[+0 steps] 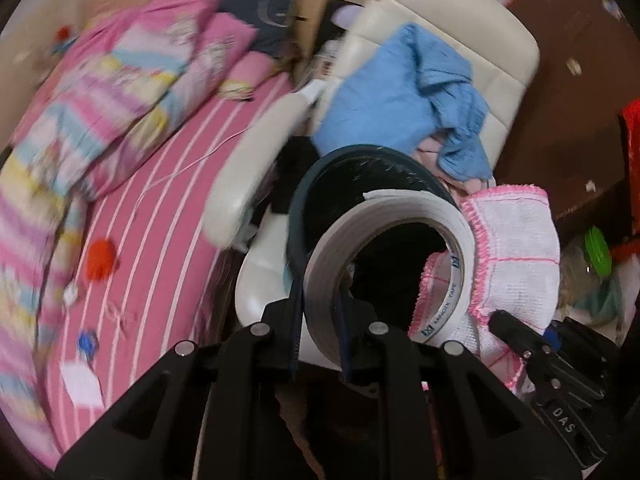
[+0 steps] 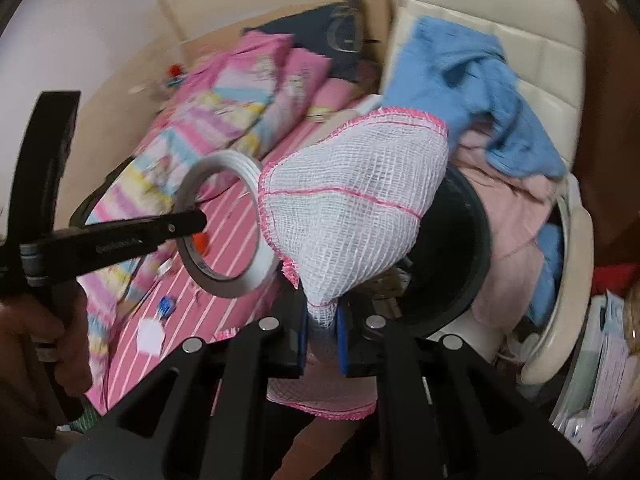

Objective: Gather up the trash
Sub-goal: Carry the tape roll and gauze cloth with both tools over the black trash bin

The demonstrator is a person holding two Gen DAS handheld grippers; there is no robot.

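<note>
The left claw (image 1: 318, 354) is closed on a roll of white tape (image 1: 394, 256), pinching its wall between the two fingers so the ring stands up in front of the camera. Blue print on the inside of the roll's core reads "MINOIX TAPE" beside a small square logo. The right claw (image 2: 322, 346) is clamped on a bunched corner of a white mesh dishcloth (image 2: 356, 204), which has a bright pink stitched edging and thin pink lines crossing its weave; the cloth balloons upward from the fingers. Seen from the left wrist camera, the right claw's black body carries white letters that read "DAS". From the right wrist camera, lettering on the left claw's finger is too blurred to read. Both held things hang just above a round black trash bin (image 1: 320, 184) with a dark rim, which stands against a cream padded chair (image 1: 460, 36). The tape roll and the cloth sit side by side, near each other. A blue knitted garment (image 1: 404, 100) and pale pink clothing (image 2: 516, 216) lie heaped on the chair. To the left is a bed (image 1: 192, 200) with a pink sheet striped in white, pastel pink pillows (image 1: 132, 64), a red scrap (image 1: 102, 258) and a white paper scrap (image 1: 82, 382).
</note>
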